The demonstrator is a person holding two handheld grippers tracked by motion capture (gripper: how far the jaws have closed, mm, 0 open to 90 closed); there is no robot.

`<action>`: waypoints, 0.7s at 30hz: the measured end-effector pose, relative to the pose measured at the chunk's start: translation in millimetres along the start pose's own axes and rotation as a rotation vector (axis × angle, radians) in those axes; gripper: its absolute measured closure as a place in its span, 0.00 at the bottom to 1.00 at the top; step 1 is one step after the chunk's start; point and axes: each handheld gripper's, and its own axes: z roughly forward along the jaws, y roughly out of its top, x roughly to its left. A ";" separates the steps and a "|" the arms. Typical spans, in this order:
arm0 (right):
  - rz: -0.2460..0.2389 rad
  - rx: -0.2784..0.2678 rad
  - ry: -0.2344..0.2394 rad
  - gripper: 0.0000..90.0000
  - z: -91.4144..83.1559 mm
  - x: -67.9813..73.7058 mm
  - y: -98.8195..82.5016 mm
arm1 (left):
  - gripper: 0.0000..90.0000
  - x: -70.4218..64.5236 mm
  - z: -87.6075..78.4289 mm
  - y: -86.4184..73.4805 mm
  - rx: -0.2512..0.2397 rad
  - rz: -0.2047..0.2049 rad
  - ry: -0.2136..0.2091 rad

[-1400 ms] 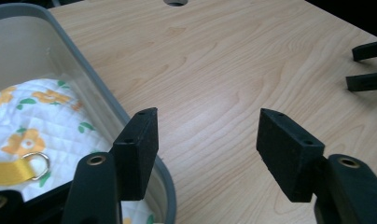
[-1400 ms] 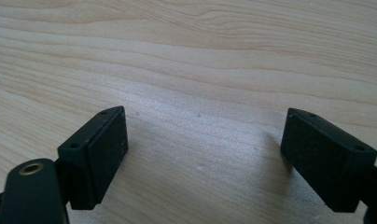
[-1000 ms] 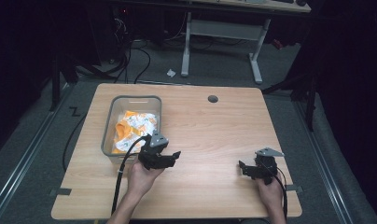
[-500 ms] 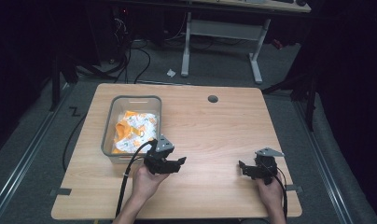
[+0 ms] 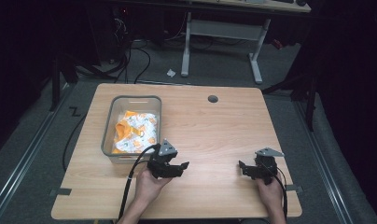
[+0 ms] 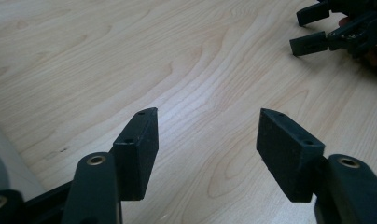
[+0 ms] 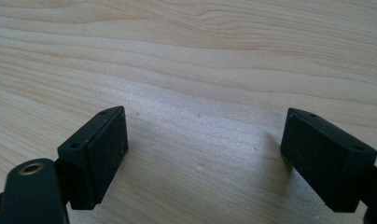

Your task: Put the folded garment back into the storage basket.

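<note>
Landmark for this report: the clear plastic bin at the left half of the wooden table.

Contents: an orange-and-white printed cloth lies crumpled wholly inside the bin, nothing hanging over the rim so far as the high view shows. Whether it is one piece or several cannot be told.

Left gripper: just beside the bin's near right corner, pointing away from the bin toward the table's middle. Jaws stand wide apart, nothing between them; the left gripper view shows bare wood in the gap and a sliver of the bin's wall at the lower left edge.

Right gripper: well apart from the bin, on the far side of the left gripper, low over the table. Jaws spread wide and empty, bare wood beneath.

Assessment: judged from the layout, the work concerns the cloth and the bin. With the cloth fully in the bin and both grippers empty and clear of it, the placing step appears complete. If the cloth is instead to be taken out, nothing of that is begun.
</note>
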 end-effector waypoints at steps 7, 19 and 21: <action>0.000 0.000 0.000 0.16 0.0 0.0 0.0 | 0.43 -1.6 4.9 -3.8 0.006 -0.008 -0.009; -0.001 0.000 0.000 0.16 0.0 0.0 0.0 | 0.43 -3.5 13.6 -11.9 0.021 -0.016 -0.002; 0.000 0.000 0.000 0.16 0.0 0.0 0.0 | 0.43 -4.2 15.0 -13.0 0.024 -0.010 0.006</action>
